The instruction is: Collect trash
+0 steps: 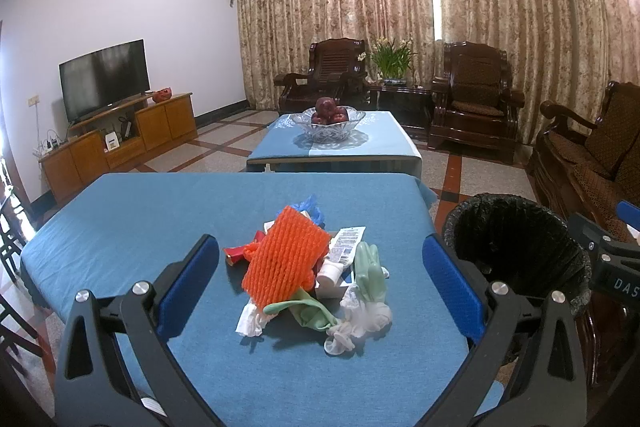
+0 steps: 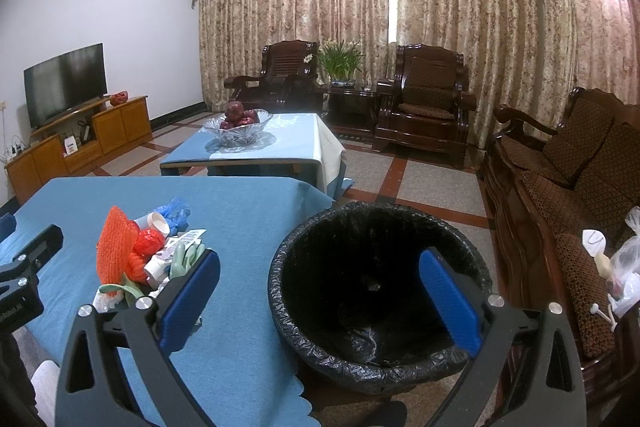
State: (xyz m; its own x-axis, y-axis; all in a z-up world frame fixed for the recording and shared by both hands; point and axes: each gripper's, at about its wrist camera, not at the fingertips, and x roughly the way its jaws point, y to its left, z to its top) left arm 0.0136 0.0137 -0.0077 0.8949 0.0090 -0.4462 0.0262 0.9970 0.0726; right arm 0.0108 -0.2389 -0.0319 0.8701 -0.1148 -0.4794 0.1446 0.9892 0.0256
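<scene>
A pile of trash lies on the blue-clothed table (image 1: 120, 227): an orange foam net (image 1: 286, 259), green gloves (image 1: 366, 263), white tissue (image 1: 250, 321), a white tube (image 1: 330, 273), a blue bag (image 1: 308, 207) and a red wrapper (image 1: 234, 253). My left gripper (image 1: 320, 275) is open, its blue pads either side of the pile, above it. A bin lined with a black bag (image 2: 376, 291) stands right of the table. My right gripper (image 2: 320, 291) is open and empty over the bin's near rim. The pile also shows in the right wrist view, with the orange net (image 2: 114, 247).
A second low table (image 1: 336, 143) with a glass bowl of apples (image 1: 328, 119) stands behind. Dark wooden armchairs (image 1: 474, 99) and a sofa (image 2: 568, 179) are at the back and right. A TV (image 1: 104, 79) on a cabinet is at the left. Plastic bags (image 2: 624, 259) lie on the sofa.
</scene>
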